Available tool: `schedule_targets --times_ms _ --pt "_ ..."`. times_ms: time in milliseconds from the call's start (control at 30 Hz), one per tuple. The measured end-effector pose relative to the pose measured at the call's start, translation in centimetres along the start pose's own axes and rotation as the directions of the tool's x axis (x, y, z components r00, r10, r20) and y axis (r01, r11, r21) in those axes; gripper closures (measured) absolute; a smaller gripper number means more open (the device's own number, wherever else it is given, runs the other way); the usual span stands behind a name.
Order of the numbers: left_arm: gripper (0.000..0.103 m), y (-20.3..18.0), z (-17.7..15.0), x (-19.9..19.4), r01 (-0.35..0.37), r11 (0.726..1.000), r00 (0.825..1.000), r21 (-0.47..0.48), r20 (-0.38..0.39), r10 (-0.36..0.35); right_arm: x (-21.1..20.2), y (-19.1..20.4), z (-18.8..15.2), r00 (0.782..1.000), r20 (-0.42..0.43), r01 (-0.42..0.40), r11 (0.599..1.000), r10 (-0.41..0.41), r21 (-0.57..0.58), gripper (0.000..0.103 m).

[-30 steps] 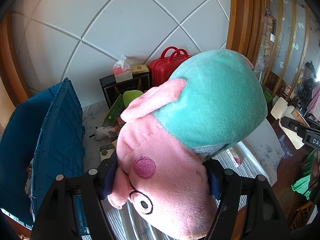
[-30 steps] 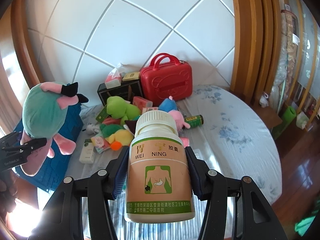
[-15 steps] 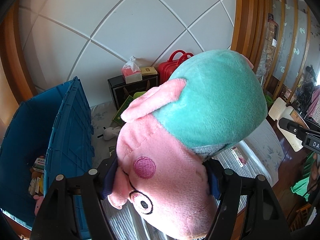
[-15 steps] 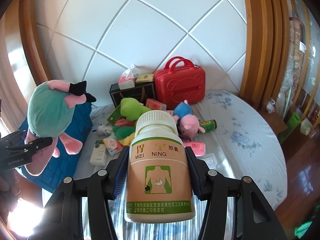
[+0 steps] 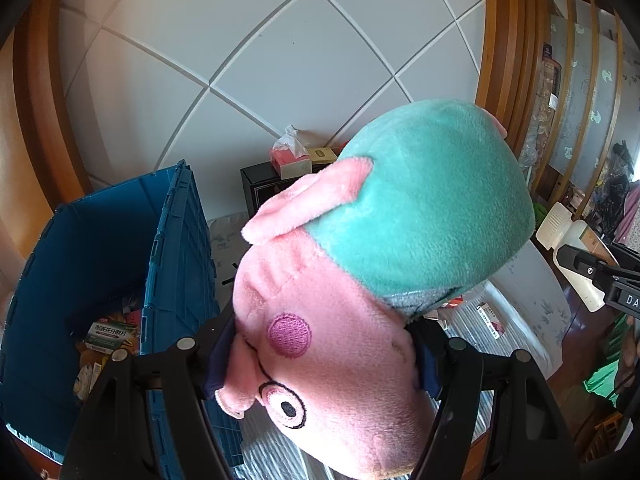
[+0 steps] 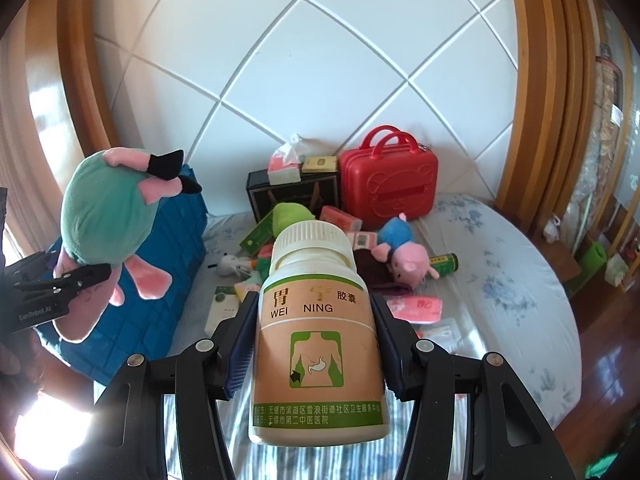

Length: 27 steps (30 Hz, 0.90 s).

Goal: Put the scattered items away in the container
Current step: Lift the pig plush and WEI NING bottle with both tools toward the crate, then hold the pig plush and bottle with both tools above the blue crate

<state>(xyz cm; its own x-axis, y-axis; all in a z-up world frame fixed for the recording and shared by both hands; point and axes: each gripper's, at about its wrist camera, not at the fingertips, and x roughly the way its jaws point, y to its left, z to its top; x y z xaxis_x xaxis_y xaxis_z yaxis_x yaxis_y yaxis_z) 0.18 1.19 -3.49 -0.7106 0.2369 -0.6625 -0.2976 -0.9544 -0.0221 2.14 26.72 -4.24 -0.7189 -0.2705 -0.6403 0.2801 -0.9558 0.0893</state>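
The left claw [image 5: 320, 360] was clamped on the plush pig [image 5: 360, 280]; the blue bin [image 5: 100, 248] lay open just to its left. The right claw [image 6: 312, 348], farther off, gripped the upright bottle [image 6: 316, 344].

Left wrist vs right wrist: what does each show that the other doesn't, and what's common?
Left wrist only: the inside of the blue crate, with boxes already at its bottom, and the pig plush up close, its head between the left gripper jaws.

Right wrist only: the medicine bottle clamped in the right gripper, the red case, a smaller pig plush and the clutter left on the bed.

Both: the held plush, the crate, the black box with the tissue pack.
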Motion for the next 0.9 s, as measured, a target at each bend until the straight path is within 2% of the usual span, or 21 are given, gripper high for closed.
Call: schedule_targets --times_ms 900 --pt "0.031 12.2 -0.5 -2.0 -0.048 0.997 0.998 -0.052 0.030 0.049 4.2 11.7 1.7 0.999 0.002 -0.051 0.997 0.052 -0.056 0.051"
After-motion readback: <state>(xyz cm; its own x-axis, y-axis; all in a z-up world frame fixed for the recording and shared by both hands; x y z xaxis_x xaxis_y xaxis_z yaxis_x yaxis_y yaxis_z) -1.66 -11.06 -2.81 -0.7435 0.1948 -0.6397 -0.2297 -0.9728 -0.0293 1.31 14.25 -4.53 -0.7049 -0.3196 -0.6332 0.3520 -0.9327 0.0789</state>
